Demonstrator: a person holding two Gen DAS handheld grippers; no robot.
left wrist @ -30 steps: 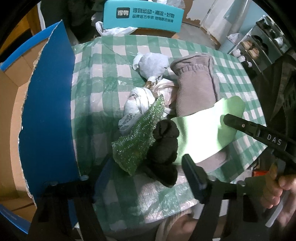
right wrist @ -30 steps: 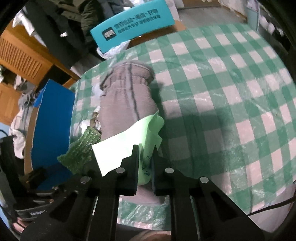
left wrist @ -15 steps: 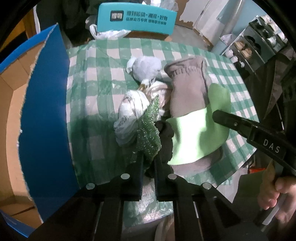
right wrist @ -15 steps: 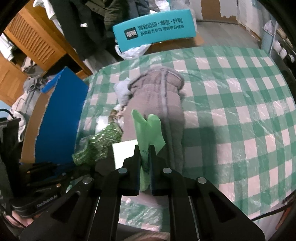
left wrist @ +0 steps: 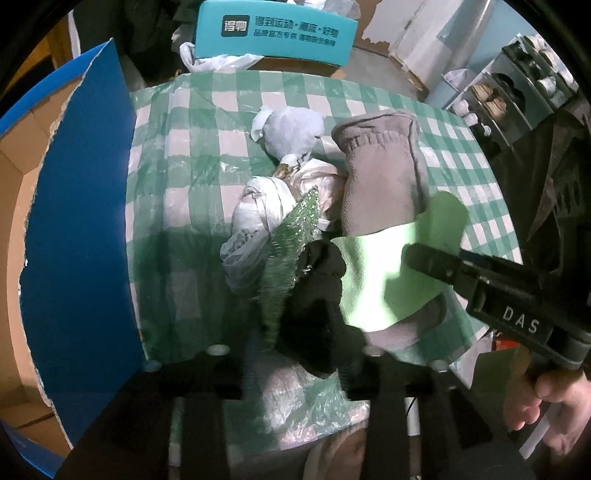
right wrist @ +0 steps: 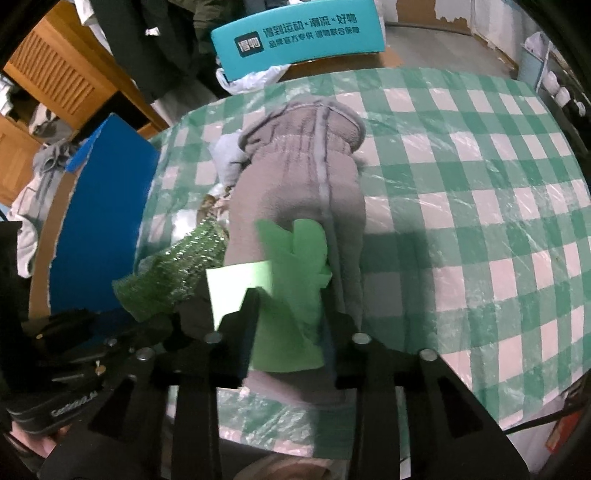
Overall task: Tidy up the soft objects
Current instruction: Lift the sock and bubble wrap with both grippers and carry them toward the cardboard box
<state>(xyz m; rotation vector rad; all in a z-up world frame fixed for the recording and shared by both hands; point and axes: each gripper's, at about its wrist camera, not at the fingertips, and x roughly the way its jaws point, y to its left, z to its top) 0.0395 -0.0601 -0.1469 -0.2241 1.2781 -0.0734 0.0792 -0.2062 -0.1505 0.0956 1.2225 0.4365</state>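
Note:
Soft things lie piled on the green checked table (left wrist: 177, 177): a grey fleece garment (left wrist: 380, 177), a light green cloth (left wrist: 373, 280) on its near end, a green glittery piece (left wrist: 291, 251), a black sock (left wrist: 317, 295), white bags (left wrist: 258, 210) and a pale blue bundle (left wrist: 291, 129). My left gripper (left wrist: 291, 350) is open around the black sock and glittery piece. My right gripper (right wrist: 288, 328) is open, its fingers either side of the green cloth (right wrist: 291, 288) on the grey garment (right wrist: 303, 184). It also shows in the left wrist view (left wrist: 436, 258).
An open cardboard box with a blue flap (left wrist: 81, 221) stands at the table's left edge. A teal chair back (left wrist: 273, 33) is behind the table. Shelves with shoes (left wrist: 517, 96) stand far right. The right half of the tablecloth (right wrist: 480, 206) is bare.
Both grippers were shut half a second ago and are open now. The green cloth has dropped from the right gripper's pinch onto the grey garment; the glittery piece lies lower.

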